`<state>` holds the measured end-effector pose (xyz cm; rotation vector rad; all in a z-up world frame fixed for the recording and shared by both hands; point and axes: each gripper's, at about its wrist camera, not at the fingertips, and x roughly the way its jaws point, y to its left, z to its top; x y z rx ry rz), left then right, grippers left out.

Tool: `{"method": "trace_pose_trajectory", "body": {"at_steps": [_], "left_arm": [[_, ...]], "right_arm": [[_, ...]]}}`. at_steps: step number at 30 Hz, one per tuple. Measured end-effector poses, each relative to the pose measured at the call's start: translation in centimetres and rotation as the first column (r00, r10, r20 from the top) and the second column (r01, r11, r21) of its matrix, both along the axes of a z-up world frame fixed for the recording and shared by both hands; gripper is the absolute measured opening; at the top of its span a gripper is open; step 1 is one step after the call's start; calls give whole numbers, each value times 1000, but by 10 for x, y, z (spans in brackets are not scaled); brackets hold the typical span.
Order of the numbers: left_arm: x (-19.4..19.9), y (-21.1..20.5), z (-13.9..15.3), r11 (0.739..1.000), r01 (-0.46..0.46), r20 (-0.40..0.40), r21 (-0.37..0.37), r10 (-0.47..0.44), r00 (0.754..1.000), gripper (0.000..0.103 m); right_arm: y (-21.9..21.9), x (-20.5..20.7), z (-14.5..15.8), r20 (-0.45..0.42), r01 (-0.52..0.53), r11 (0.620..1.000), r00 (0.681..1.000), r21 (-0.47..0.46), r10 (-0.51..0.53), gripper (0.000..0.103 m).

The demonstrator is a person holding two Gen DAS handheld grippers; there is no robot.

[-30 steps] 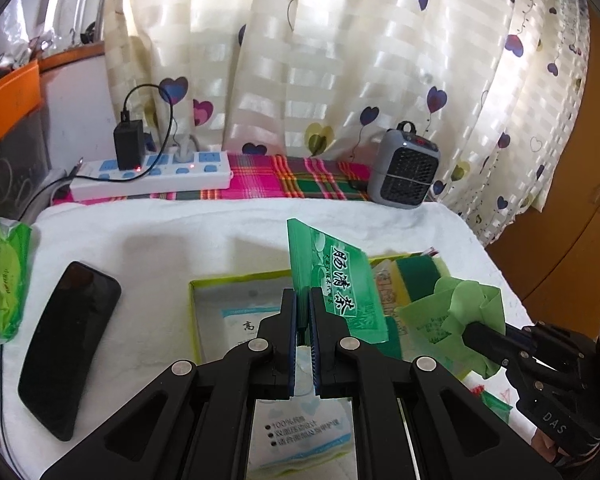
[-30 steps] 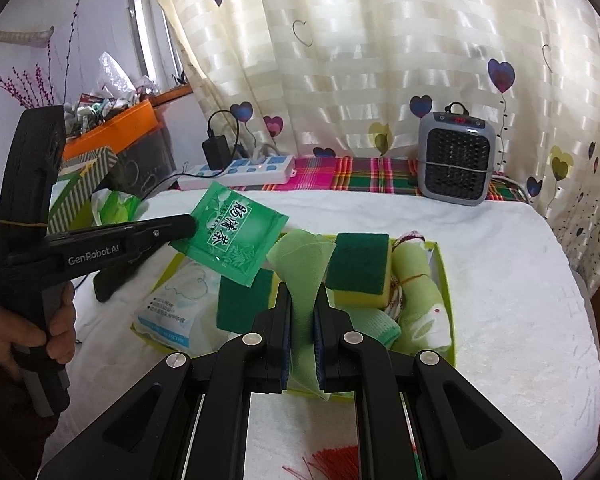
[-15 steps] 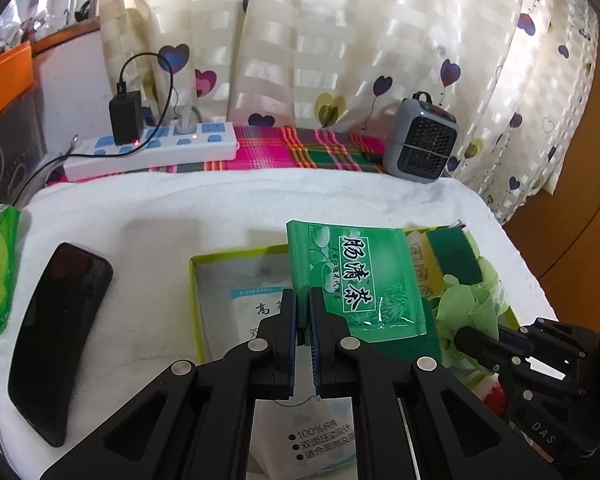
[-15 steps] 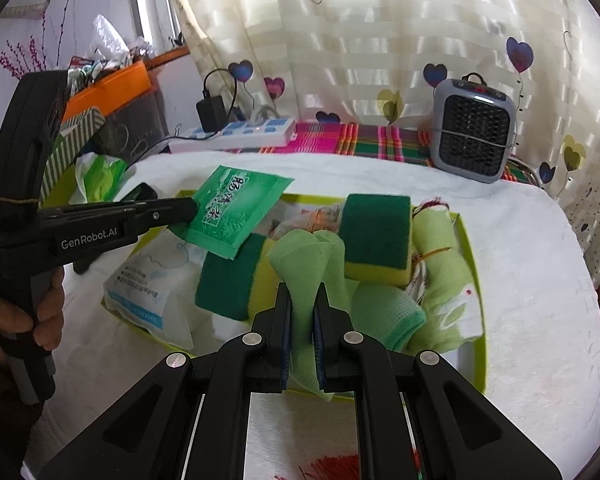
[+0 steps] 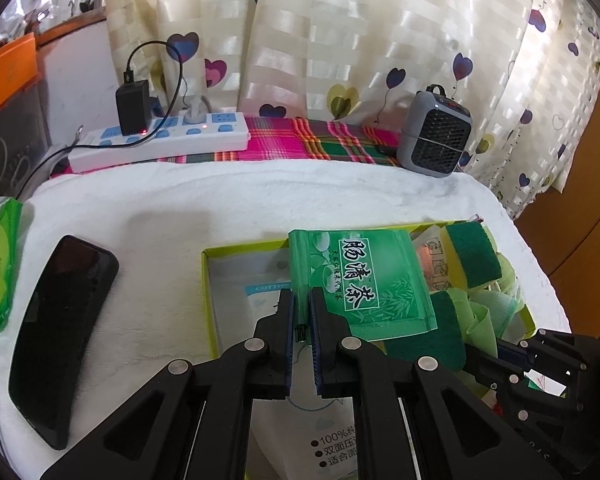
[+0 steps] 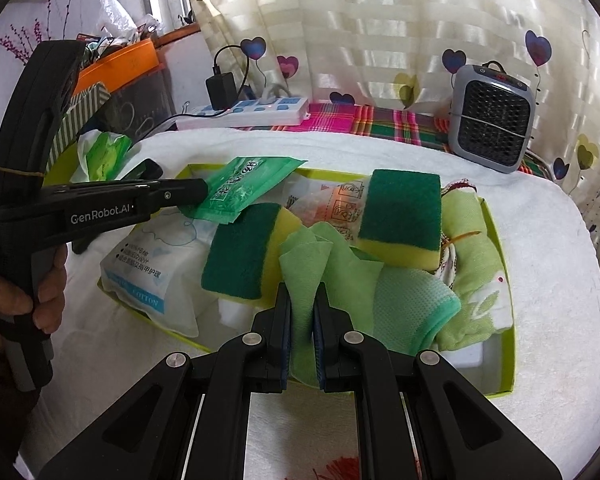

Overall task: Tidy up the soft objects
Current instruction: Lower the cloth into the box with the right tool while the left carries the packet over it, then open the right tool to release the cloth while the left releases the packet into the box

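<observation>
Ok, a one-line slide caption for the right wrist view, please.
Right gripper pinching a light green cloth over the green tray of sponges, while the left gripper holds a green packet.

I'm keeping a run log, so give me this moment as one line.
left tongs: shut on green tea packet | right tongs: shut on light green cloth | both over green tray | step: placing
</observation>
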<state>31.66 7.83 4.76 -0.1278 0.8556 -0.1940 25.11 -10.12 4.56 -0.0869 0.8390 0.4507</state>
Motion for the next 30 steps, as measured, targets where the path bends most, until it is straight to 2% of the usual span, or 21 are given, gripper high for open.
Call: {"method": "trace_pose_trajectory", "body": {"at_steps": [12, 18, 22, 25, 30], "left_arm": [[-1, 3, -2, 1000, -17, -12, 3, 17, 1000, 8], [-2, 6, -3, 1000, -27, -21, 2, 27, 999, 13], [-3, 8, -3, 1000, -30, -24, 1, 30, 999, 17], [-5, 8, -3, 999, -32, -24, 2, 32, 999, 19], [-6, 8, -3, 999, -33, -24, 9, 33, 999, 23]], "right_arm": [[4, 0, -4, -23, -13, 1000, 1000, -22, 13, 11], [3, -2, -4, -20, -3, 1000, 1000, -24, 2, 17], [2, -4, -4, -18, 8, 1000, 1000, -26, -8, 28], [1, -6, -3, -9, 25, 999, 1000, -29, -25, 46], [-6, -6, -1, -13, 44, 999, 999, 4, -44, 49]]}}
